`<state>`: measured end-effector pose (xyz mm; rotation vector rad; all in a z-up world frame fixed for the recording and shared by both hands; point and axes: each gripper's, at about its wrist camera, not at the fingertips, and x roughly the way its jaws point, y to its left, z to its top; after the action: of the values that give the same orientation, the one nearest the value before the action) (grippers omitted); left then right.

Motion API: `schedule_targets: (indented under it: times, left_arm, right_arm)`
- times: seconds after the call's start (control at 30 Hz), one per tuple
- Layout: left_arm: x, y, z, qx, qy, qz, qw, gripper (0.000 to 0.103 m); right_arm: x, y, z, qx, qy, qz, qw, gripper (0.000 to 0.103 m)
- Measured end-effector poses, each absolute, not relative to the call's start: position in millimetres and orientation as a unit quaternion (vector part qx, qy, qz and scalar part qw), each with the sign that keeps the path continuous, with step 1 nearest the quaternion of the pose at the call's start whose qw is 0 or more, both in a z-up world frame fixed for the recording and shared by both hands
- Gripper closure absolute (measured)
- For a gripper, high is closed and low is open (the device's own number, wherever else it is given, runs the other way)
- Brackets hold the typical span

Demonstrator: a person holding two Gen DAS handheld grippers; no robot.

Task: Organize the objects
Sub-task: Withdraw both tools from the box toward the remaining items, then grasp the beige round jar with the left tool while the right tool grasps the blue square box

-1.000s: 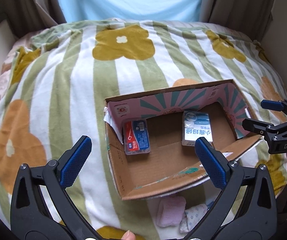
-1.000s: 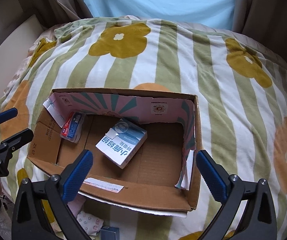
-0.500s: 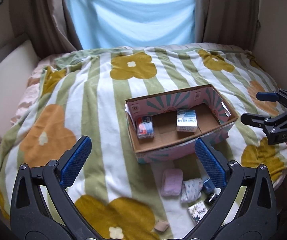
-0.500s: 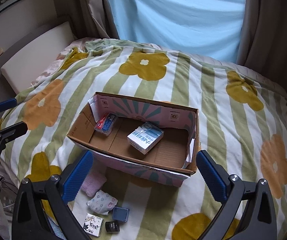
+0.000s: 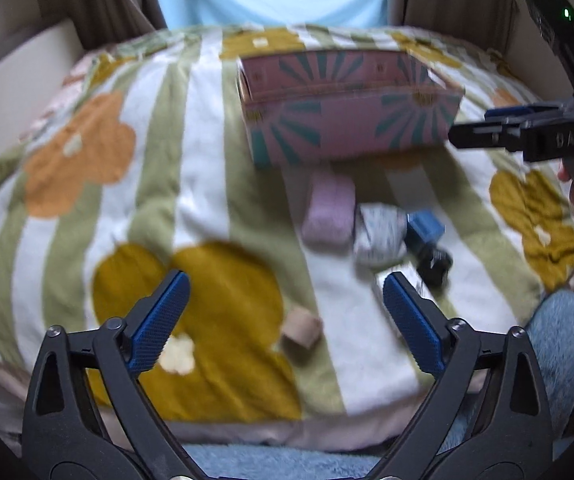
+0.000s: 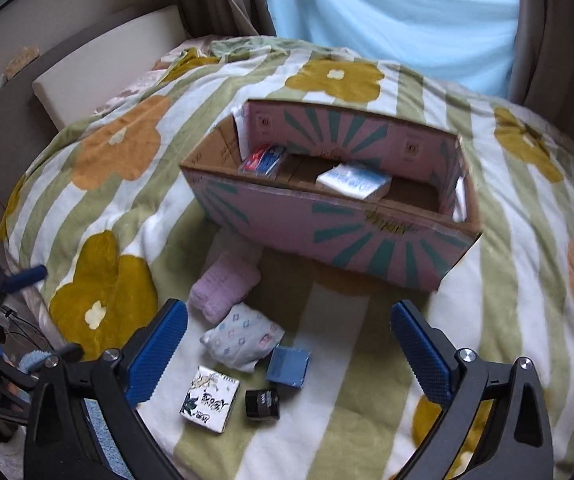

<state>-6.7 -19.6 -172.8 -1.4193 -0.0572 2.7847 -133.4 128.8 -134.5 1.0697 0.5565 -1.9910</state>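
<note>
Left gripper (image 5: 283, 324) narrowing, still spread, empty; right gripper (image 6: 287, 354) spread, empty. Pink pouch (image 6: 225, 286) looking soft, probably light: pinching mid-body.

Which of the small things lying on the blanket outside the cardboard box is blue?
The flat square blue case. It lies between the patterned white pouch and the small black jar; the folded cloth beside them is pink.

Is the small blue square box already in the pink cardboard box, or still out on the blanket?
Out. The small blue square box lies on the striped blanket, in front of the pink cardboard box.
</note>
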Motion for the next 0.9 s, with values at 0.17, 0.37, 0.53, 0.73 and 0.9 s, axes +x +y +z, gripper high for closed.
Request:
schedule_targets:
  times: [0.17, 0.37, 0.53, 0.73, 0.9]
  left_arm:
    - [-0.8, -13.4, -209.6, -0.483, -0.016, 0.875, 0.018, 0.025]
    - [-4.4, -6.6, -232.5, -0.498, -0.02, 0.866, 0.027, 0.027]
    - [-8.1, -3.8, -249.8, -0.514, -0.022, 0.857, 0.032, 0.037]
    - [-14.0, -7.3, -263.0, -0.527, -0.032, 0.849, 0.031, 0.037]
    - [-19.2, -14.0, -273.6, -0.543, -0.054, 0.838, 0.033, 0.048]
  right_arm:
    - [-129.3, 130.3, -173.0, 0.449, 0.228, -0.772, 0.388, 0.006]
    - [-126.4, 130.9, -207.4, 0.468, 0.238, -0.761, 0.379, 0.01]
    - [-129.0, 132.3, -226.0, 0.482, 0.24, -0.758, 0.369, 0.012]
    - [-133.5, 132.0, -237.5, 0.49, 0.241, -0.757, 0.359, 0.016]
    - [-135.6, 130.1, -244.6, 0.497, 0.243, -0.755, 0.353, 0.023]
